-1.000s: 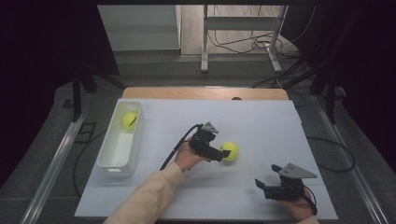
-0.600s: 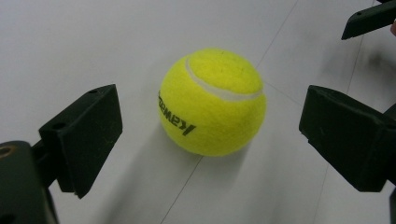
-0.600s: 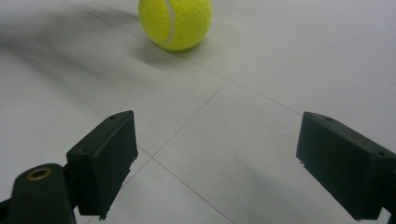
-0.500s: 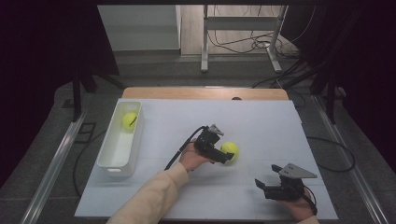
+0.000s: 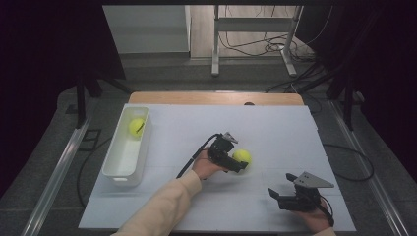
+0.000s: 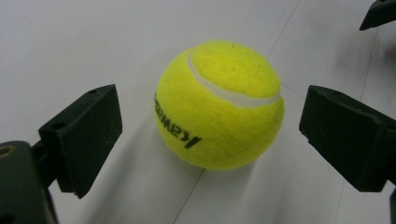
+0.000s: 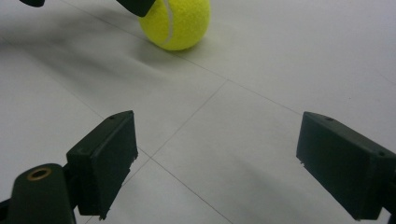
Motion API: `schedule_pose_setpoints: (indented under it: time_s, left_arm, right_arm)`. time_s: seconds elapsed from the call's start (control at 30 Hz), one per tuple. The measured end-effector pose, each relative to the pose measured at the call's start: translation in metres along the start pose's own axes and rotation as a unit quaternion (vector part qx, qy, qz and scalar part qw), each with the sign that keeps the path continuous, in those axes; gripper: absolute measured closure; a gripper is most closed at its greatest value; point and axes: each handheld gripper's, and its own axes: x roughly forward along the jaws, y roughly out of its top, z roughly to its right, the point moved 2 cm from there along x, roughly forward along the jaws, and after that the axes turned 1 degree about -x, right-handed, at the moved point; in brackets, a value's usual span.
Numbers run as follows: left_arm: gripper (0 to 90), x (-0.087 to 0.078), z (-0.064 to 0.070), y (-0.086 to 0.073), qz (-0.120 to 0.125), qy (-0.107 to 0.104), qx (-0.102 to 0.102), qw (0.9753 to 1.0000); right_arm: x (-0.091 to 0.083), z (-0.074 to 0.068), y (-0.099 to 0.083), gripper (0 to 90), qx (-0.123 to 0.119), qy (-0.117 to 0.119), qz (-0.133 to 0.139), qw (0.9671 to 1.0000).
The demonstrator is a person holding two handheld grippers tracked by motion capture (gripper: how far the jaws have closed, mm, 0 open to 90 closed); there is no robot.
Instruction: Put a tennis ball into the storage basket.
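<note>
Now left gripper (image 6: 210, 135) straddles tennis ball (image 6: 219, 105), gaps both sides.

A cream sleeve (image 5: 162, 209) covers the left forearm; each black claw has blocky jaws, the right claw (image 5: 278, 196) topped by a grey three-cornered plate (image 5: 312, 180).

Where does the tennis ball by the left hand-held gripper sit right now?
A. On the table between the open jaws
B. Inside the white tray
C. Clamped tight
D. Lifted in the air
A: the left gripper view shows the tennis ball resting on the table, with a gap to each jaw of the left hand-held gripper.
</note>
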Motion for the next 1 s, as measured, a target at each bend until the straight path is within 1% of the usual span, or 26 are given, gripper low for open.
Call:
schedule_pose_setpoints:
  time_s: [0.1,0.3,0.37,0.43,0.5,0.67,0.8,0.87,0.9,1.0]
  left_arm:
    - [6.8,0.005,0.002,0.001,-0.001,-0.003,0.000,1.0000]
    - [7.0,0.014,0.004,0.002,-0.011,0.002,0.005,0.9999]
    - [7.4,0.017,0.004,0.002,-0.011,0.001,0.001,0.9999]
    - [7.5,0.020,0.004,0.002,-0.015,-0.001,0.003,0.9999]
    - [8.1,0.022,0.005,0.002,-0.013,-0.001,0.001,0.9999]
    - [12.6,0.024,0.008,0.004,-0.009,-0.002,0.003,1.0000]
    - [16.9,0.023,0.007,0.004,-0.005,0.002,0.006,1.0000]
    - [24.2,0.022,0.007,0.004,-0.002,0.003,0.003,1.0000]
    - [24.5,0.020,0.006,0.005,0.001,0.002,-0.002,1.0000]
    - [24.8,0.020,0.006,0.005,0.001,0.004,0.003,1.0000]
  right_arm:
    - [0.000,0.000,0.000,12.9,0.000,0.000,0.000,1.0000]
    - [0.000,0.000,0.000,12.9,0.000,0.000,0.000,1.0000]
    - [0.000,0.000,0.000,12.9,0.000,0.000,0.000,1.0000]
    - [0.000,0.000,0.000,12.9,0.000,0.000,0.000,1.0000]
    - [0.000,0.000,0.000,12.9,0.000,0.000,0.000,1.0000]
    - [0.000,0.000,0.000,12.9,0.000,0.000,0.000,1.0000]
    - [0.000,0.000,0.000,12.9,0.000,0.000,0.000,1.0000]
    - [0.000,0.000,0.000,12.9,0.000,0.000,0.000,1.0000]
    - [0.000,0.000,0.000,12.9,0.000,0.000,0.001,1.0000]
    - [0.000,0.000,0.000,12.9,0.000,0.000,0.002,1.0000]
